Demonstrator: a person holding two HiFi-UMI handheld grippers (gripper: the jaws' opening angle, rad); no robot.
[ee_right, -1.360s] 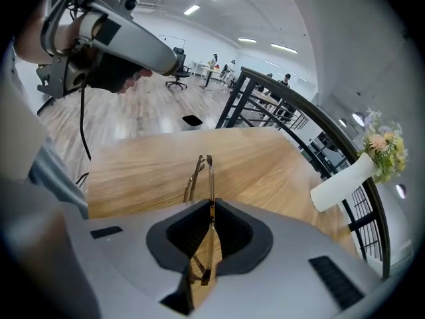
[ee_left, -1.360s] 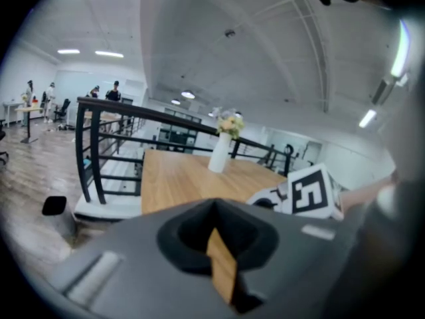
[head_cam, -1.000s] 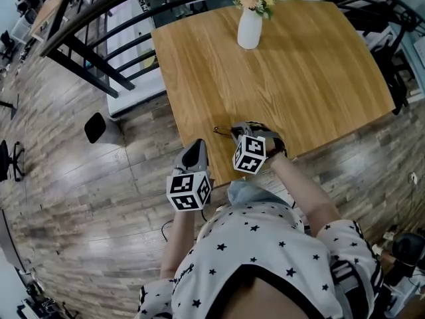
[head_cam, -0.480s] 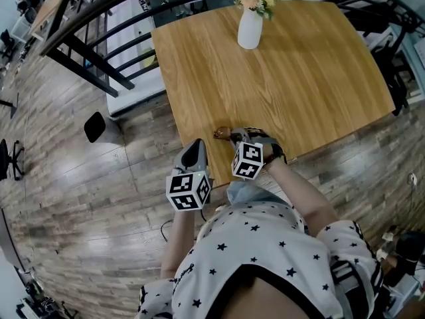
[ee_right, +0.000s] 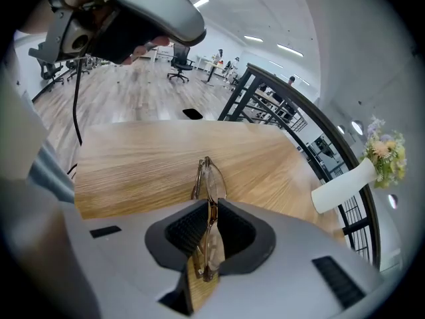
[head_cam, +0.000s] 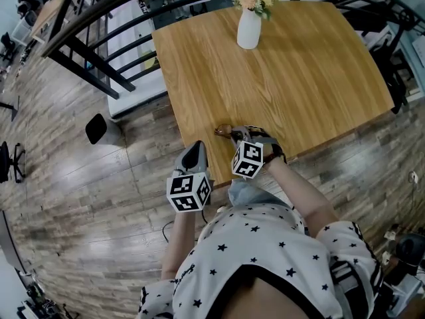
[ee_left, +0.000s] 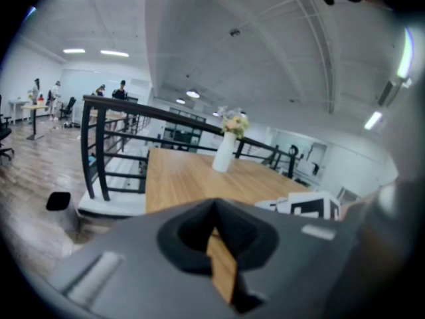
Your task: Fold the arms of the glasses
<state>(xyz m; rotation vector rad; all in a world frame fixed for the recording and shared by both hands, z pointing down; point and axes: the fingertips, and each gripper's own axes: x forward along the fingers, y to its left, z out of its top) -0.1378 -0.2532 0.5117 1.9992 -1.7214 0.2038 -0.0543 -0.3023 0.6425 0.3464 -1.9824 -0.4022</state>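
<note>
- Head view: I log my left gripper (head_cam: 194, 153) by the table's (head_cam: 285, 72) near corner and my right gripper (head_cam: 234, 134) over it, glasses (head_cam: 222, 131) at its tips.
- Left gripper view: jaws pressed together, nothing between.
- Right gripper view: jaws pinching the glasses edge-on, one lens ahead of the pads.

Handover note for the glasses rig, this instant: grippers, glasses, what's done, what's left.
Left gripper: shut, empty, hanging just off the near edge of the table.
Right gripper: shut on the glasses, held edge-on at the table's near left corner.
Done: the glasses look flat, arms seemingly folded in; I can't confirm both.
Left: check both arms, then probably set the glasses down and release.
The vase stands at the far edge, well away.
</note>
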